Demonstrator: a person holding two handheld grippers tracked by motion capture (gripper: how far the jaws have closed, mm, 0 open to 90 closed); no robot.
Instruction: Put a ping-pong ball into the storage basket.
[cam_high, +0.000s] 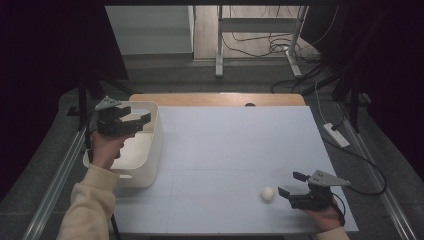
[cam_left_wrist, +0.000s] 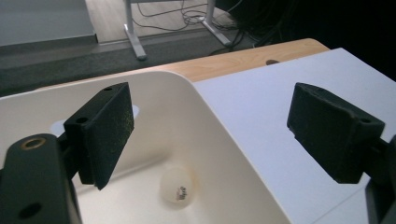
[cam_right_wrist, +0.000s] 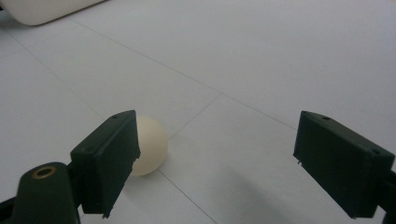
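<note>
My left gripper hovers over the white bin at the table's left, jaws open and empty. A white ball with a small printed mark lies on the bin's floor below the jaws. A second white ball rests on the white table near the front right. My right gripper sits low just right of that ball, jaws open; in the right gripper view the ball lies partly behind the left jaw, not between the pads.
The white table surface ends at a wooden strip along its far edge. Beyond it stand metal table legs and loose cables on the floor. A white power strip lies off the table's right side.
</note>
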